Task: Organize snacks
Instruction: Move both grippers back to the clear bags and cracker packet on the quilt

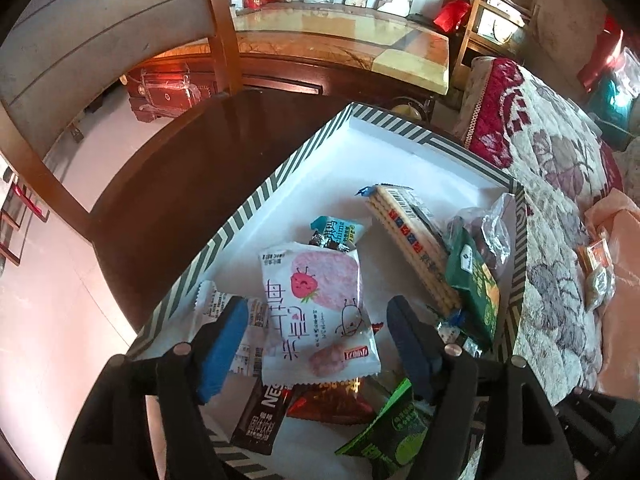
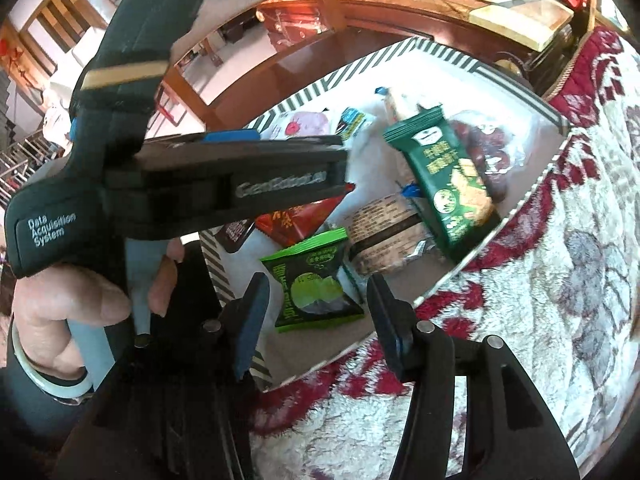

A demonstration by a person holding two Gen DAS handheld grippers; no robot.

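A white box with a striped rim [image 1: 256,196] holds several snack packets. In the left wrist view my left gripper [image 1: 316,320] is open, its fingers on either side of a white strawberry packet [image 1: 316,308] lying in the box. A cracker sleeve [image 1: 408,248], a dark green packet [image 1: 476,284] and a bright green packet [image 1: 384,436] lie nearby. In the right wrist view my right gripper [image 2: 320,292] is open above the bright green packet [image 2: 312,280] at the near end of the box [image 2: 400,52]. The left gripper's black body [image 2: 224,188] crosses that view and hides part of the box.
The box rests on a dark wooden table [image 1: 180,184] beside a floral red and white blanket [image 1: 560,184]. Two small packets [image 1: 598,276] lie on pink cloth at right. A wooden chair [image 1: 100,40] and a marble counter [image 1: 340,36] stand behind.
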